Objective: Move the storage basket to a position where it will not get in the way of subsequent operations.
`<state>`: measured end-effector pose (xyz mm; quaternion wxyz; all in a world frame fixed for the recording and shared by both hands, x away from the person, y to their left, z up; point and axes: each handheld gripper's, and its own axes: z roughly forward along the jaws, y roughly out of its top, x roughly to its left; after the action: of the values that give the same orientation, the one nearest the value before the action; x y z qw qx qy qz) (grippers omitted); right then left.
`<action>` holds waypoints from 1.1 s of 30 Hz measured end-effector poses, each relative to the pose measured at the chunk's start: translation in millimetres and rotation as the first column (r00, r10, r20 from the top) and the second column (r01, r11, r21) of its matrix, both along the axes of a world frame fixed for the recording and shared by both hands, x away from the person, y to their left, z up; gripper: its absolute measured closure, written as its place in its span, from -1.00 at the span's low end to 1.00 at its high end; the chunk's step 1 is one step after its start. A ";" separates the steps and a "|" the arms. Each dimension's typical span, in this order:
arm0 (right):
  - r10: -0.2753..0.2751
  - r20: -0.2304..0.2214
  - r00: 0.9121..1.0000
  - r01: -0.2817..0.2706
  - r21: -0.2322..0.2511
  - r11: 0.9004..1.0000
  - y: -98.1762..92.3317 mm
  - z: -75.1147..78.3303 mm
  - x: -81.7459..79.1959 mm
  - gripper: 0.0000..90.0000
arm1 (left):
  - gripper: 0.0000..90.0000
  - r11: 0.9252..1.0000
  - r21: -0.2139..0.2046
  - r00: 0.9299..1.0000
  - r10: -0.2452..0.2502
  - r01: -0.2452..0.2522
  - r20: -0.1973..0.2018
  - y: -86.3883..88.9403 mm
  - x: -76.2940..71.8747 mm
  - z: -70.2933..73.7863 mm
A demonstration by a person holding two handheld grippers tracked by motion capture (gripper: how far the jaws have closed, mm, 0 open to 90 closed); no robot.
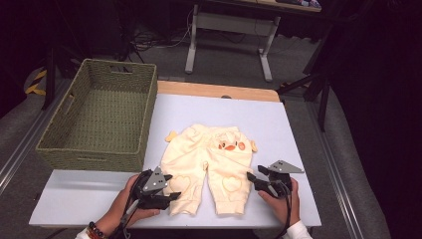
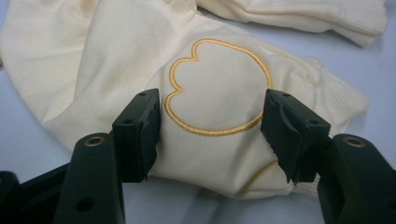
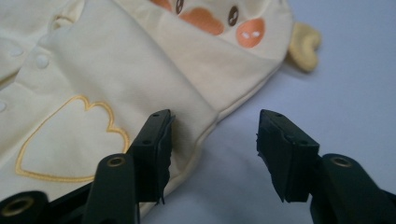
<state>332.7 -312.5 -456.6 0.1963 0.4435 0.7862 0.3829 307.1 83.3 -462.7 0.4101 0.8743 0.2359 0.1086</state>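
i see the baby pants (image 1: 211, 167) lying flat in the lower middle of the high view, legs pointing toward me, the duck face at the waist. my left tool (image 1: 160, 193) sits low at the left leg's cuff; in the left gripper view its jaws stand spread on either side of the embroidered heart (image 2: 217, 88), pinching nothing. my right tool (image 1: 264, 183) rests at the right leg's outer edge, jaws also spread, one over the cloth and one over bare table (image 3: 336, 93). i judge both are placed at the legs to take hold of them. the woven basket (image 1: 99, 117) waits at the upper left, empty, well apart.
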 end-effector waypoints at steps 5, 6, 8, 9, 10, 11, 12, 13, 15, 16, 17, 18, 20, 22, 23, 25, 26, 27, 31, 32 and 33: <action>0.045 -0.016 0.999 -0.046 -0.060 0.997 8.2 -3.4 1.6 0.43 | 0.19 1.000 0.010 0.998 -0.019 0.020 -0.052 0.1 6.2 -7.1; 0.055 -0.020 0.998 -0.056 -0.056 0.997 8.9 -3.3 1.6 0.52 | 0.27 1.000 0.003 0.997 -0.027 0.027 -0.066 0.4 7.8 -7.2; 0.070 -0.031 0.997 -0.071 -0.042 0.997 8.7 -3.1 1.8 0.69 | 0.50 0.999 -0.001 0.996 -0.048 0.048 -0.074 0.5 9.2 -7.0; 0.080 -0.036 0.996 -0.081 -0.037 0.996 8.3 -2.7 1.7 0.79 | 0.60 0.999 0.003 0.996 -0.053 0.053 -0.075 0.4 9.2 -6.6; 0.090 -0.042 0.995 -0.092 -0.033 0.995 7.8 -2.1 1.7 0.85 | 0.67 0.998 0.009 0.996 -0.053 0.054 -0.072 0.1 9.1 -6.1; 0.093 -0.043 0.995 -0.094 -0.036 0.995 7.5 -1.6 1.4 0.88 | 0.74 0.998 0.016 0.996 -0.056 0.058 -0.065 -0.2 8.7 -5.3; 0.096 -0.043 0.994 -0.098 -0.042 0.994 7.5 -1.2 1.1 0.90 | 0.79 0.998 0.016 0.996 -0.057 0.058 -0.061 -0.6 8.4 -5.2; 0.100 -0.041 0.994 -0.102 -0.046 0.994 7.4 -0.5 0.7 0.91 | 0.81 0.998 0.016 0.996 -0.057 0.058 -0.061 -0.6 8.4 -5.2; 0.100 -0.022 0.995 -0.101 -0.056 0.993 6.5 2.3 -0.4 0.92 | 0.83 0.998 0.019 0.997 -0.061 0.062 -0.044 -0.4 7.4 -3.6; 0.098 -0.013 0.995 -0.098 -0.057 0.994 5.9 4.1 -1.1 0.92 | 0.84 0.998 0.014 0.997 -0.064 0.064 -0.033 0.0 6.8 -2.3; 0.090 0.003 0.996 -0.089 -0.051 0.995 4.1 7.3 -2.1 0.92 | 0.84 0.998 0.014 0.998 -0.062 0.063 -0.027 -0.1 6.1 -1.5; 0.082 0.013 0.997 -0.081 -0.051 0.995 2.8 9.3 -3.0 0.92 | 0.85 0.998 0.020 0.998 -0.064 0.065 -0.021 -0.2 5.3 -0.5; 0.065 0.040 0.997 -0.063 -0.060 0.996 -0.3 14.1 -5.4 0.92 | 0.85 0.998 0.022 0.998 -0.061 0.061 0.000 -0.3 3.3 2.1; 0.051 0.062 0.997 -0.047 -0.069 0.997 -2.8 17.4 -7.4 0.92 | 0.85 0.998 0.010 0.998 -0.067 0.067 0.008 0.1 2.1 4.0; 0.047 0.069 0.996 -0.042 -0.071 0.997 -3.9 18.5 -7.7 0.92 | 0.85 0.998 0.012 0.998 -0.064 0.064 0.014 -0.7 1.1 4.0; 0.044 0.074 0.996 -0.039 -0.062 0.997 -5.7 18.7 -7.5 0.91 | 0.84 0.998 0.018 0.998 -0.061 0.060 0.025 -3.7 -1.1 2.3; 0.042 0.072 0.997 -0.037 -0.066 0.997 -5.7 17.7 -7.0 0.91 | 0.84 0.998 0.020 0.998 -0.061 0.060 0.034 -5.0 -1.7 1.3; 0.042 0.069 0.997 -0.037 -0.071 0.997 -5.2 16.3 -6.6 0.90 | 0.84 0.998 0.021 0.998 -0.061 0.060 0.034 -6.2 -2.2 0.7; 0.044 0.078 0.996 -0.038 -0.071 0.997 -4.2 15.9 -6.5 0.88 | 0.83 0.998 0.010 0.997 -0.059 0.059 0.044 -5.6 -2.3 2.6; 0.043 0.083 0.996 -0.038 -0.070 0.997 -4.3 16.6 -6.9 0.87 | 0.83 0.998 0.014 0.997 -0.059 0.058 0.053 -5.0 -2.9 3.8; 0.041 0.088 0.995 -0.036 -0.068 0.997 -4.6 17.0 -7.0 0.85 | 0.82 0.998 0.013 0.996 -0.059 0.059 0.063 -4.3 -3.3 5.2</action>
<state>325.7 -317.1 -439.6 0.2386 0.4039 0.7972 0.3799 303.8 78.9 -457.5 0.4154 0.8793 0.1963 0.1254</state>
